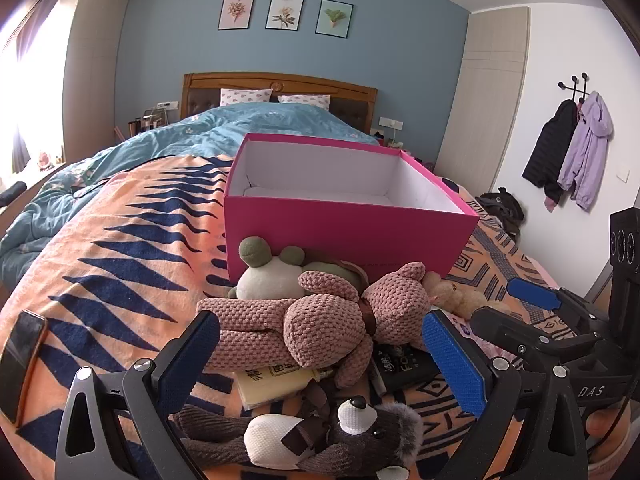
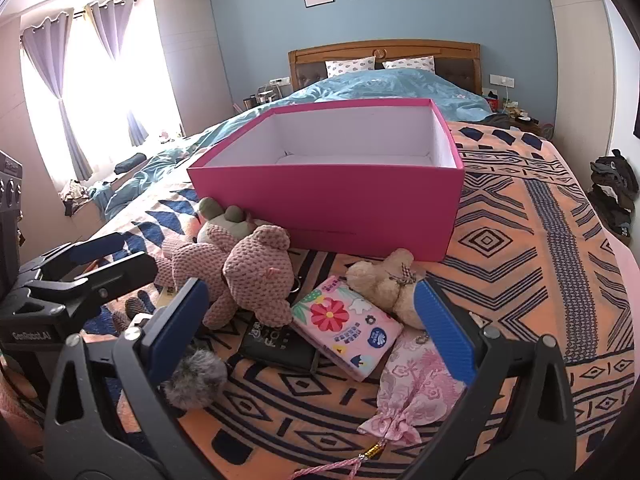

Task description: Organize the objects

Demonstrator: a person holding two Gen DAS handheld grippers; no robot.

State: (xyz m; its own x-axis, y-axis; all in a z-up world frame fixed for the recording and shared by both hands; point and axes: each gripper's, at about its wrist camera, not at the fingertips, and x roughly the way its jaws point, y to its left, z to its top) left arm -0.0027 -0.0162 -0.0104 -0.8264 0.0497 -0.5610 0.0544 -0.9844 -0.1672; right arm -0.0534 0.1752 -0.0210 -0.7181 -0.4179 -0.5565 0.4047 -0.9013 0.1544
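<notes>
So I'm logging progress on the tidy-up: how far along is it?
Nothing looks done: the pink box is empty. Nothing is in hand: the left claw and right claw are open. Left to do: the pink knit bear, tissue pack, cream bear, brown plush and pouch lie on the blanket.

Open left gripper (image 1: 316, 344) over pink knitted bear (image 1: 320, 320), pink box (image 1: 344, 232) behind
</notes>
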